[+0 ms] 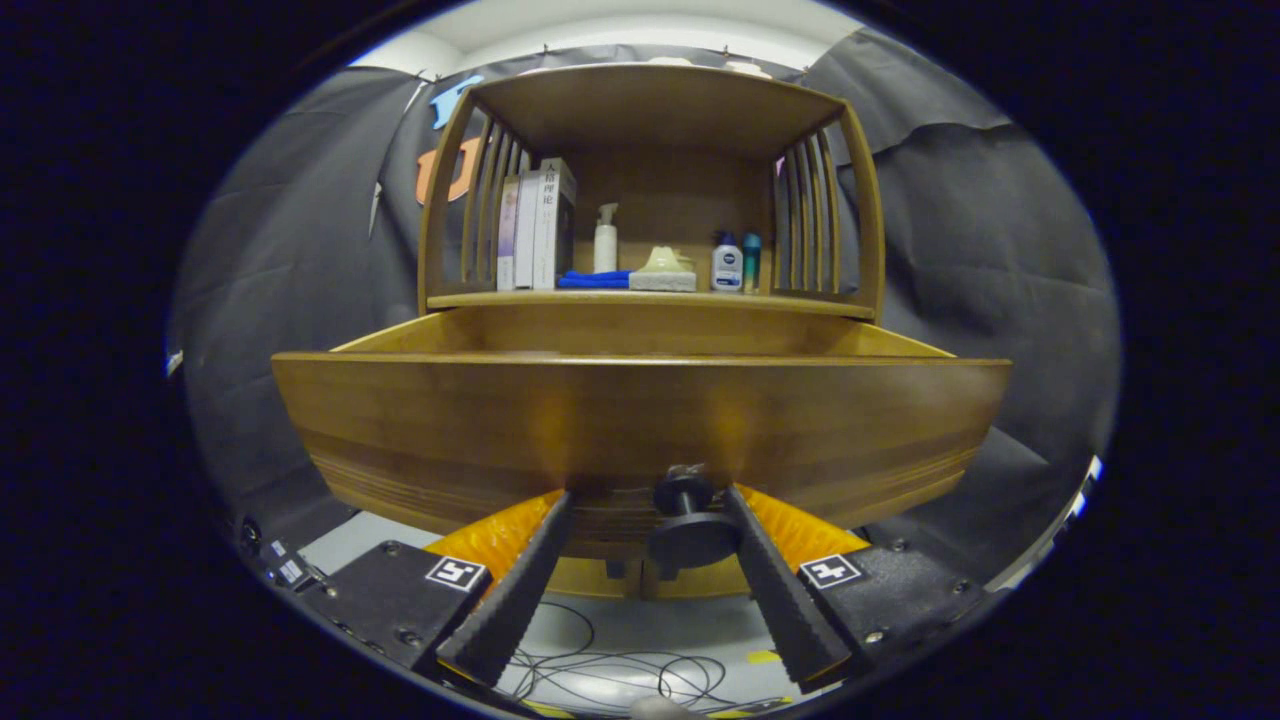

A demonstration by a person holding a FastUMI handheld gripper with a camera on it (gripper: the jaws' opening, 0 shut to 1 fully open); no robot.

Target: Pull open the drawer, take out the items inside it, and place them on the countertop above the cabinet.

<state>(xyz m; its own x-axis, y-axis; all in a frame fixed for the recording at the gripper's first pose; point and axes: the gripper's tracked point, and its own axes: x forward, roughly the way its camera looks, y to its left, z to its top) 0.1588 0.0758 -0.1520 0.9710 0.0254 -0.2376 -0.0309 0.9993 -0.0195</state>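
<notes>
Gripper view: the gripper (pixel 650 495) has its fingers spread apart, the knob (pixel 690 520) between them nearer the right finger, apparently untouched. Just beyond, the drawer (pixel 640 420) stands pulled out; its front hides the contents, so I cannot count them. Risk: reaching in blind could knock the front or miss the items. Farther, the countertop (pixel 640 298) holds three books (pixel 535 230), four bottles, a blue cloth (pixel 595 280) and a sponge (pixel 662 272).

Black cloth wall (pixel 980 260), cabled floor (pixel 620 670)
</notes>
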